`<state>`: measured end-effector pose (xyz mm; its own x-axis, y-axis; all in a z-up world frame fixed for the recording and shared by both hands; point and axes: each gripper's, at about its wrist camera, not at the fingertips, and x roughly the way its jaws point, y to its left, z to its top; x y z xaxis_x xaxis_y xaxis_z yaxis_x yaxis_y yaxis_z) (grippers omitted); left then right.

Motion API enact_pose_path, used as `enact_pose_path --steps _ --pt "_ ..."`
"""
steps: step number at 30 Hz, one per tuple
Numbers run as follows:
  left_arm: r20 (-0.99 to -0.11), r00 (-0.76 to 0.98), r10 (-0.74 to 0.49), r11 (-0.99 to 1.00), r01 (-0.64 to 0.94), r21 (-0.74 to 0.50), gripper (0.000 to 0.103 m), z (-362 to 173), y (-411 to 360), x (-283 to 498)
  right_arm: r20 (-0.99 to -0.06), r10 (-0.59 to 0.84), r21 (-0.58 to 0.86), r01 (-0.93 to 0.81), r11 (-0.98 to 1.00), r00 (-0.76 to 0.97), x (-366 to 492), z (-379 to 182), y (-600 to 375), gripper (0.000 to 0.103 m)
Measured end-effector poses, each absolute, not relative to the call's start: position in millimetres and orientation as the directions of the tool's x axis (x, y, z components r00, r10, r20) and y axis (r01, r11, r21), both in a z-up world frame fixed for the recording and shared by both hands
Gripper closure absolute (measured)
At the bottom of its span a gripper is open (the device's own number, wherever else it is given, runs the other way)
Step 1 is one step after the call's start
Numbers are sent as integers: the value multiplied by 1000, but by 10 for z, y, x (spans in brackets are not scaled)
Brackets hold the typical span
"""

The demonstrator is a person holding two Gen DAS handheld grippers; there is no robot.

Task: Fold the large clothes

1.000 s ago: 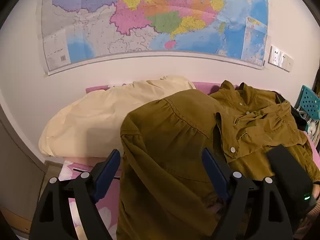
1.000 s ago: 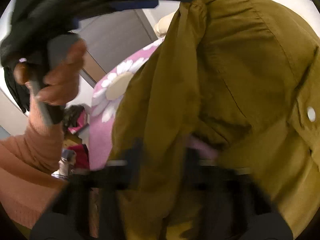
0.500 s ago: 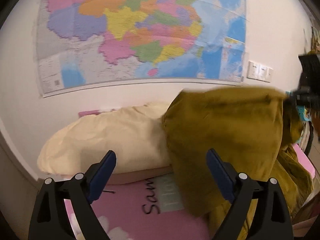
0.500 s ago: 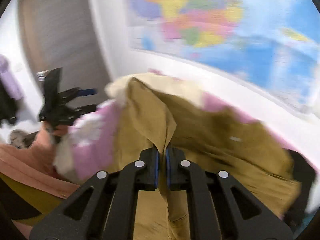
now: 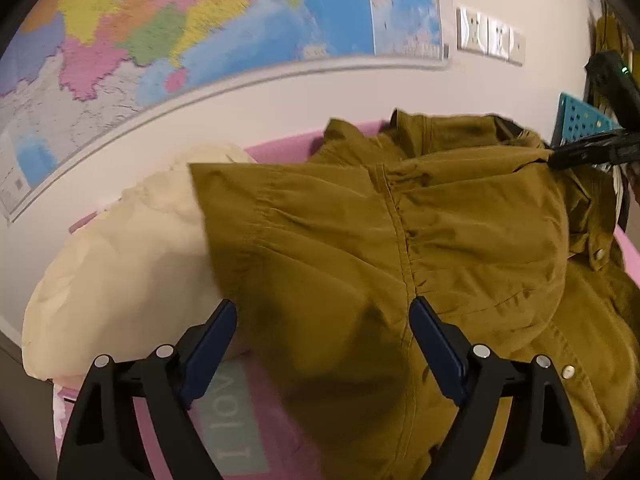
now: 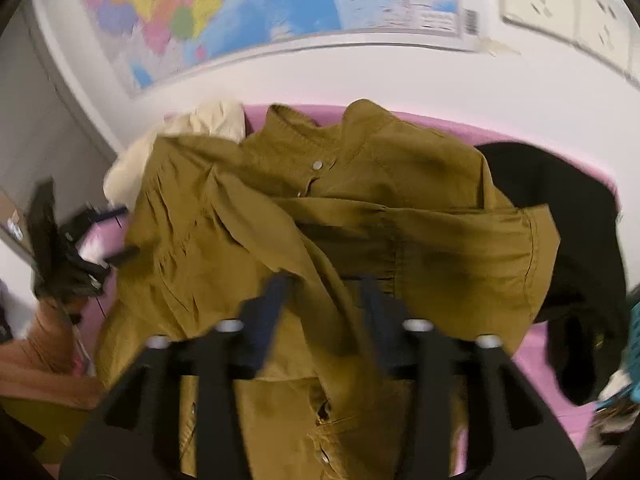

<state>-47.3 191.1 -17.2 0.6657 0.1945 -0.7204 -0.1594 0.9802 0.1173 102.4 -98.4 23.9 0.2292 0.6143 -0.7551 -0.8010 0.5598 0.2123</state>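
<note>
Item: olive-brown shirt (image 6: 360,216), a large snap-fronted garment, lay on the pink bedspread (image 5: 280,144) against the wall, its near part lapped over a cream pillow (image 5: 120,256) in the left view. Collar pointed toward the wall and hem toward the holder, so the long axis ran from wall to near edge. One sleeve lay across the chest, cuff to the right, probably an early fold to narrow the body.

Right gripper (image 6: 324,292): jaws parted, cloth lying between and under them; blurred, so whether anything was pinched cannot be told; judged to have let go.

Left gripper (image 5: 322,322): jaws wide apart, holding nothing, poised above the shoulder panel, likely ready for the next edge.

Adjacent: black garment (image 6: 560,216) to the shirt's right; wall map (image 5: 200,20) above.
</note>
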Motion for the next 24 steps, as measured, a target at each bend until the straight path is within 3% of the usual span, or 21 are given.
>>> enact_pose_path --steps 1,3,10,11,12,13,14,15,20,24 --pt "-728 657 195 980 -162 116 20 -219 1902 -430 -737 639 240 -798 552 220 1036 219 -1065 46" --pt "-735 647 200 978 -171 116 20 -288 1906 -380 -704 671 266 -788 555 234 1008 217 -1246 25" --pt "-748 622 232 970 -210 126 20 -458 1910 -310 -599 751 339 -762 551 277 727 51 -1874 20" --pt "-749 621 231 969 -215 121 20 -477 1910 -296 -609 740 337 -752 566 284 707 -45 -1887 26" --pt "-749 620 232 969 -219 119 20 -488 1906 -284 -618 731 333 -746 577 289 704 -84 -1863 48" --pt "-750 619 233 968 -224 115 20 -500 1905 -273 -625 722 328 -739 589 297 705 -127 -1839 62" --pt "-750 618 235 966 -233 111 20 -505 1908 -265 -620 725 334 -736 589 299 708 -132 -1823 93" --pt "-750 617 239 964 -242 108 20 -506 1905 -263 -601 735 328 -742 585 313 703 -70 -1812 99" --pt "-725 645 239 963 -253 92 29 -419 1841 -262 -522 751 347 -704 619 404 910 364 -2048 99" --pt "-727 637 256 958 -269 101 29 -416 1786 -116 -603 697 380 -629 678 387 1340 300 -2017 96"
